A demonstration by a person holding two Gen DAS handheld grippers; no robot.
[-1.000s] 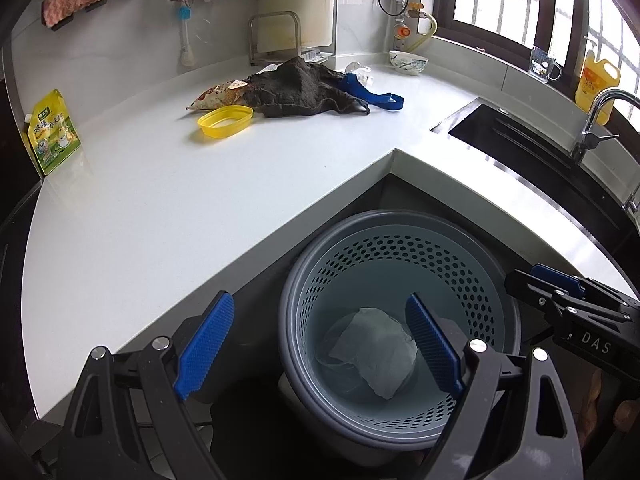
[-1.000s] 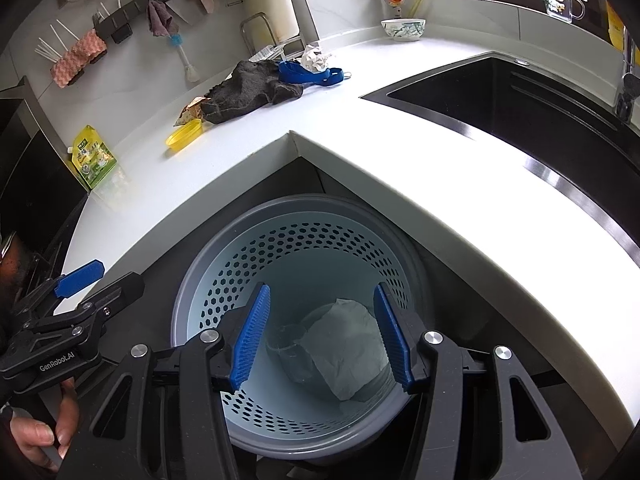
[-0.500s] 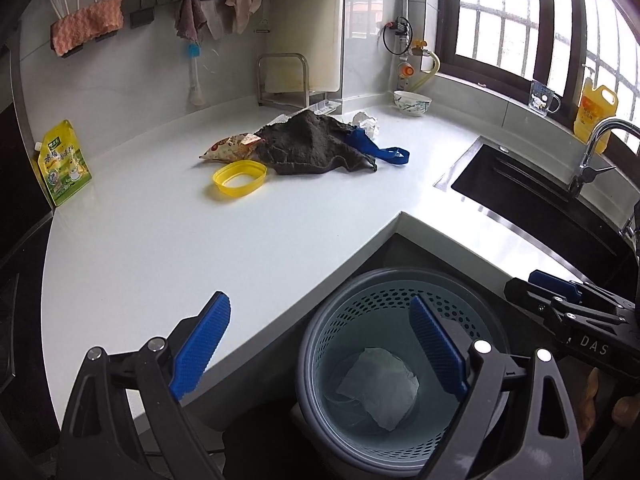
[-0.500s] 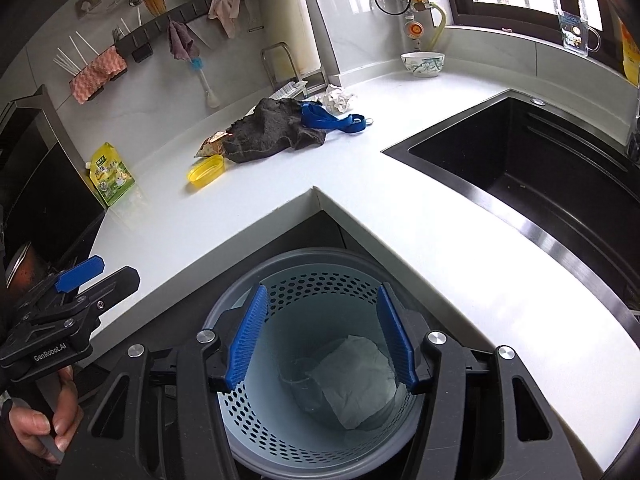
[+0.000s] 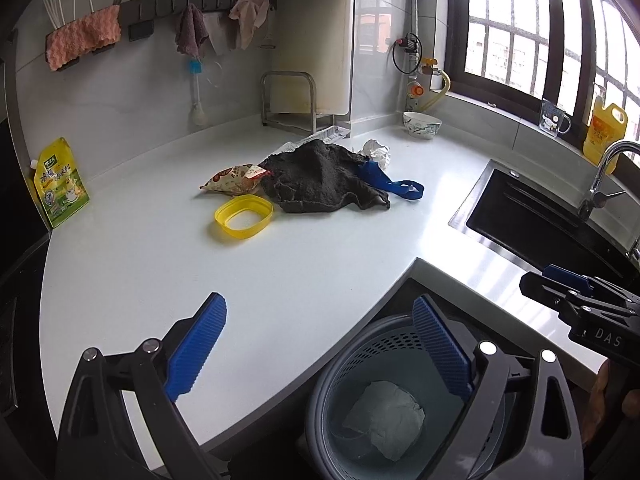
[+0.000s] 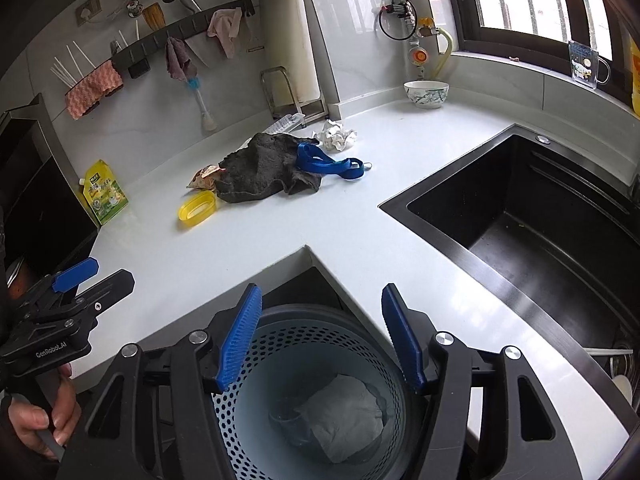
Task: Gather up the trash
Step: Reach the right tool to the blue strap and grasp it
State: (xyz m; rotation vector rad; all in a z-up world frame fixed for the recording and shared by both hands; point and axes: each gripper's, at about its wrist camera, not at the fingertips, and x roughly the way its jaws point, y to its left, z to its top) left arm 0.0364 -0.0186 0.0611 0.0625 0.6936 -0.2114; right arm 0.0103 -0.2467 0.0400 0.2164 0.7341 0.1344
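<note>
A grey perforated trash bin (image 5: 384, 340) (image 6: 304, 344) stands on the floor in the counter's corner notch, with a pale crumpled sheet (image 5: 384, 420) (image 6: 344, 416) inside. On the white counter (image 5: 160, 264) lie a snack wrapper (image 5: 232, 178) (image 6: 202, 178), a yellow lid (image 5: 244, 216) (image 6: 197, 207), a crumpled white paper (image 5: 376, 150) (image 6: 336, 136), a dark rag (image 5: 320, 180) (image 6: 260, 172) and a blue strap (image 5: 396, 186) (image 6: 328, 164). My left gripper (image 5: 316, 344) is open and empty over the counter edge. My right gripper (image 6: 320, 336) is open and empty above the bin.
A black sink (image 6: 540, 232) with a faucet (image 5: 600, 176) lies on the right. A bowl (image 6: 426, 94), a green-yellow pouch (image 5: 60, 184), a metal rack (image 5: 288, 100) and hanging cloths (image 5: 80, 36) line the back wall.
Both grippers have risen and tilted up from over the bin, so the bin sits lower in view and more counter shows. Both stay open.
</note>
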